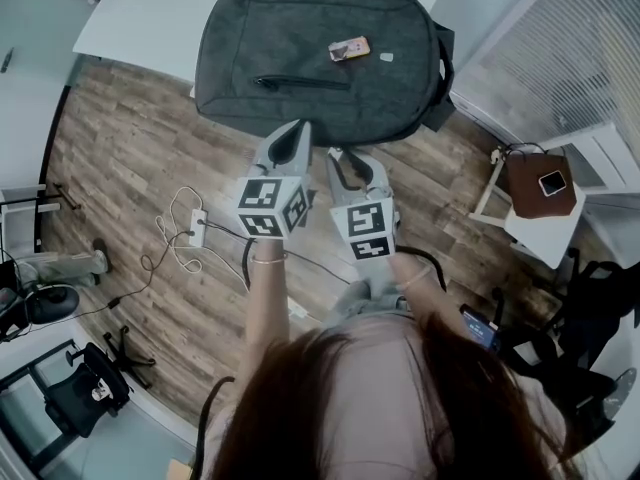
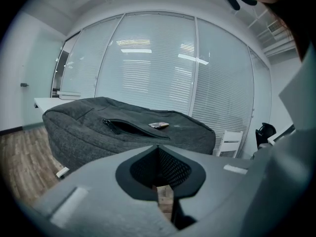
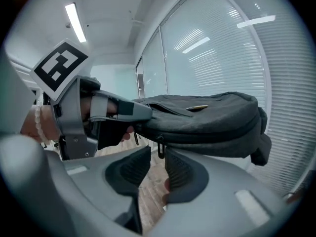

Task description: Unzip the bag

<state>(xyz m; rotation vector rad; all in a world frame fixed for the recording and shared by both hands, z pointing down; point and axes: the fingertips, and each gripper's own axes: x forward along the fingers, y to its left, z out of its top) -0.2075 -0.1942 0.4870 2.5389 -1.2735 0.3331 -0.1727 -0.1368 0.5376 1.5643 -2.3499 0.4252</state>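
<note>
A dark grey backpack (image 1: 310, 58) lies flat on a white table (image 1: 150, 18), with its front-pocket zip (image 1: 300, 82) partly open and a small card (image 1: 349, 49) on top. My left gripper (image 1: 298, 128) is shut at the bag's near edge, and nothing shows between its jaws (image 2: 159, 149). In the right gripper view the left gripper (image 3: 145, 111) has its tip against the bag (image 3: 212, 122). My right gripper (image 1: 352, 160) stands open just below that edge. A black zip pull (image 3: 160, 149) hangs right above the gap between its jaws, and the pads do not press on it.
A white chair (image 1: 540, 186) with a brown pad and a phone stands to the right. A power strip (image 1: 197, 226) with cables lies on the wood floor at the left. A black office chair (image 1: 90, 388) is at the lower left. Glass walls with blinds are behind the table.
</note>
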